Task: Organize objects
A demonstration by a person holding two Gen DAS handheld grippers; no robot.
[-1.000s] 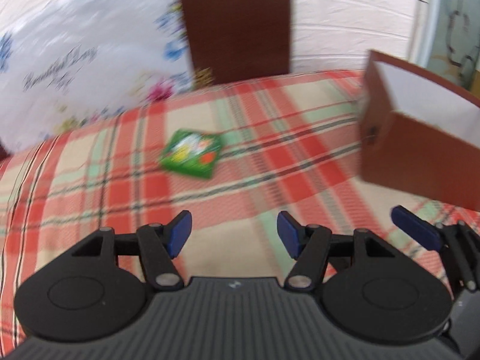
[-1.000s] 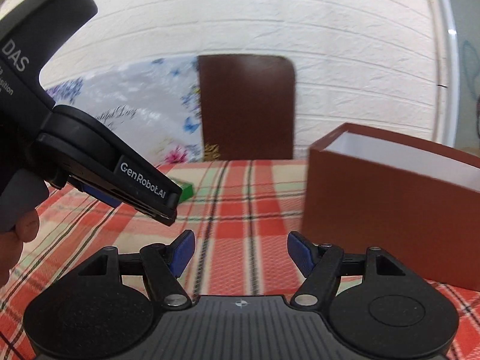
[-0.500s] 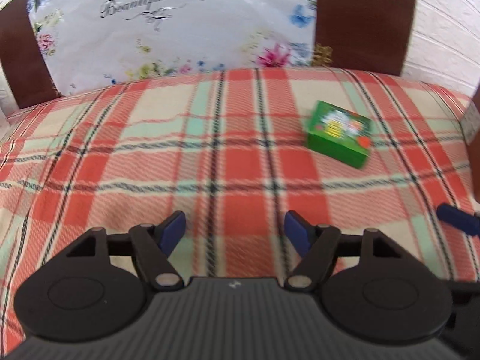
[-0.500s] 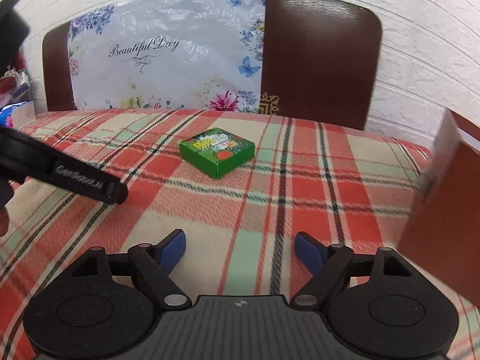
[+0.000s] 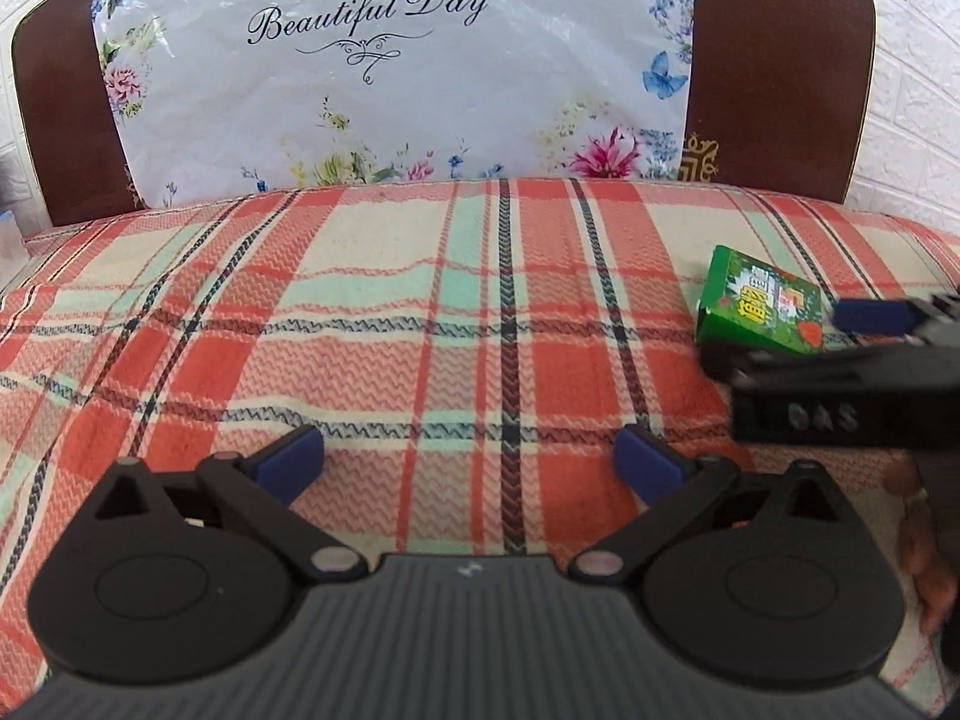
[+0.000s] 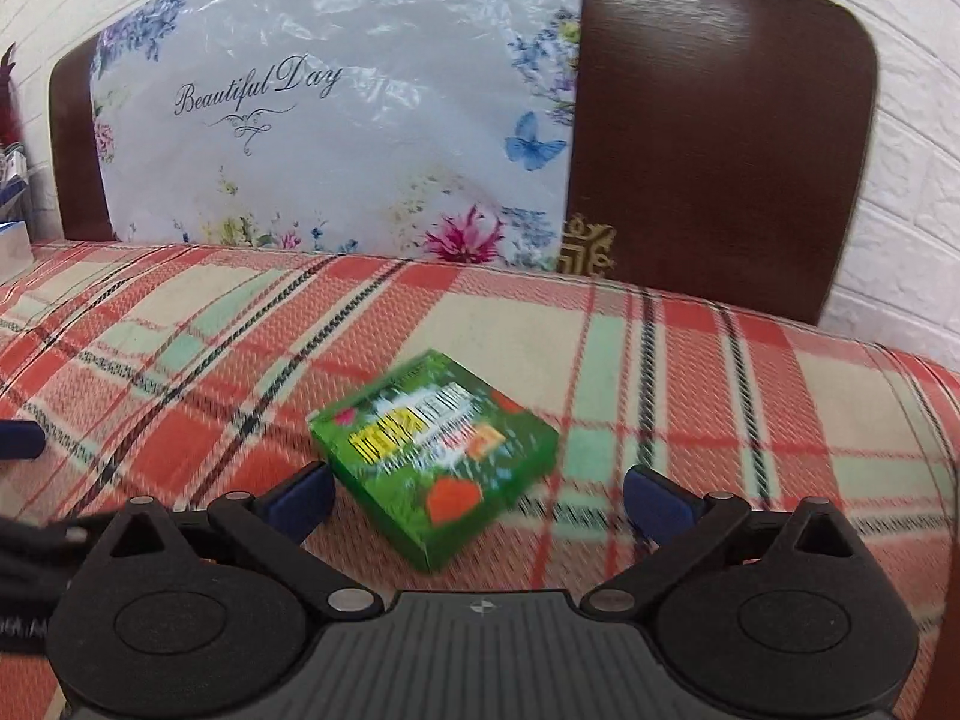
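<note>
Right tongs [image 6: 477, 495] spread wide, straddling the green box [image 6: 435, 462] flat on the plaid bed [image 5: 420, 312], lined up to grab it; left tongs [image 5: 468, 459] wide, empty, parked clear

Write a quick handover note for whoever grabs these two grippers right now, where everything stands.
Left gripper: open, empty, over bare plaid blanket.
Right gripper: open, empty, fingers either side of the green box, not gripping it.
Green box lies flat on the blanket, in front of the floral bag.
Done: nothing is picked up.
Left: close on the box, lift it, put it away.
</note>
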